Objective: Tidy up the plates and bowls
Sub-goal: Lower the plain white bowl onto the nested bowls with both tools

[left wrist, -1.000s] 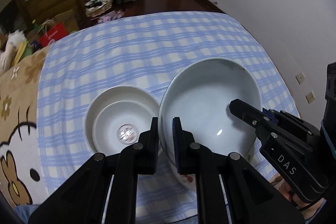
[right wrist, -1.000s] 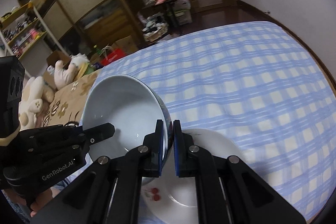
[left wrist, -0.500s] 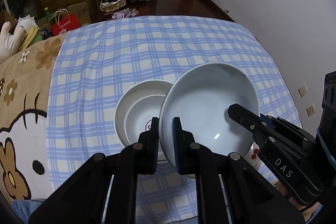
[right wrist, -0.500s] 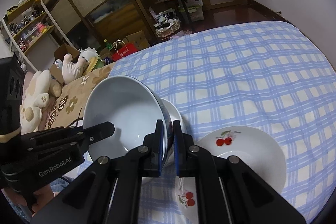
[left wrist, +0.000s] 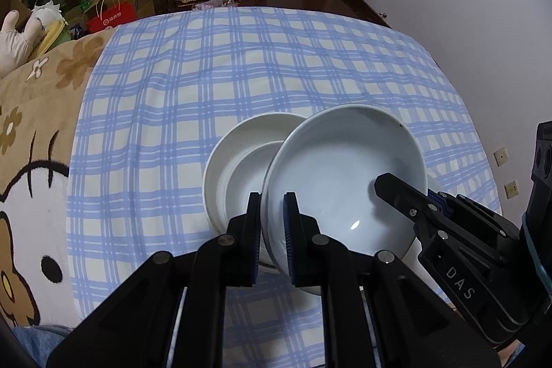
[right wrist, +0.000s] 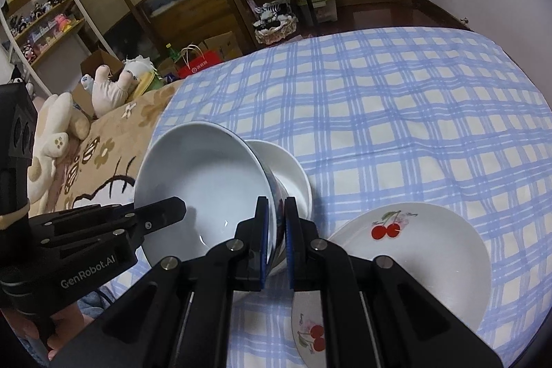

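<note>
Change: we have carried the large bowl (left wrist: 341, 181) leftward and lower since a second ago; it now overlaps the stacked white bowls (left wrist: 238, 168), which earlier lay clear of it to the left.
Left gripper (left wrist: 270, 212): we clench it on the large bowl's near-left rim, one pad outside the wall, one inside.
Right gripper (right wrist: 276, 219): we clamp it on the opposite rim of the same bowl, pads either side of the wall.
Large bowl: held between both our grippers, tilted, above the blue checked cloth (left wrist: 241, 64); whether it touches the stack below we cannot tell.
Stacked white bowls: a smaller bowl nested in a wider one, resting on the cloth, partly hidden behind the large bowl.
Cherry plates: one cherry plate (right wrist: 431, 247) sits on the cloth right of the bowls; a second cherry plate (right wrist: 310, 333) peeks from under our right gripper.
Blanket: a brown cartoon blanket (left wrist: 31, 133) borders the cloth on the left.
</note>
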### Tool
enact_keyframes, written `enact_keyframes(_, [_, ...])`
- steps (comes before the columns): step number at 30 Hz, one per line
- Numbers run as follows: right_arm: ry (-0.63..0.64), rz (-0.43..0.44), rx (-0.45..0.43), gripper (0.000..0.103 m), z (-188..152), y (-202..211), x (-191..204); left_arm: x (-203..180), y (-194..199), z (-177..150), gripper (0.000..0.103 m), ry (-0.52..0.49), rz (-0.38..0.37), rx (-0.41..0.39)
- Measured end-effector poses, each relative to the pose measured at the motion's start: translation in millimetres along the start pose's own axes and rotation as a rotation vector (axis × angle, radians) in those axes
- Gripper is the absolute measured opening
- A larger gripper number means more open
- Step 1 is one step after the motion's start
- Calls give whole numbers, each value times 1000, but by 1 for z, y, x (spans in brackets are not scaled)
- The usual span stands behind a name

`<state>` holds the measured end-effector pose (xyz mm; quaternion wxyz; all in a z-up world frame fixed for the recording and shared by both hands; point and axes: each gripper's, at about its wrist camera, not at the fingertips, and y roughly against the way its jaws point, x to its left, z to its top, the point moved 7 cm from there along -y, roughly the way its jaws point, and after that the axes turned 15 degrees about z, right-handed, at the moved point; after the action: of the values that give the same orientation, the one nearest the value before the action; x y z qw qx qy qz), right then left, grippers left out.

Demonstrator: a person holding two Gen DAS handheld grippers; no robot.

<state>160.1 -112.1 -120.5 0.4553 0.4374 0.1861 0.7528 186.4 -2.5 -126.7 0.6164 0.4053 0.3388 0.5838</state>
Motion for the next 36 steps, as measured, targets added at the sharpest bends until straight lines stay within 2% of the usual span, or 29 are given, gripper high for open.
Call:
enact_keyframes(17, [-26, -6, 25, 10, -4, -27, -7, 10, -28, 5, 12, 7, 0, 25])
enact_keyframes(26, [-31, -32, 48, 10, -7, -37, -11, 10, -38, 4, 12, 15, -17, 32])
enact_keyframes(32, [-40, -53, 60, 10, -9, -41, -16, 4, -46, -1, 12, -14, 9, 41])
enact_keyframes(36, [-31, -66, 58, 11, -13, -42, -15, 6, -50, -4, 12, 13, -8, 69])
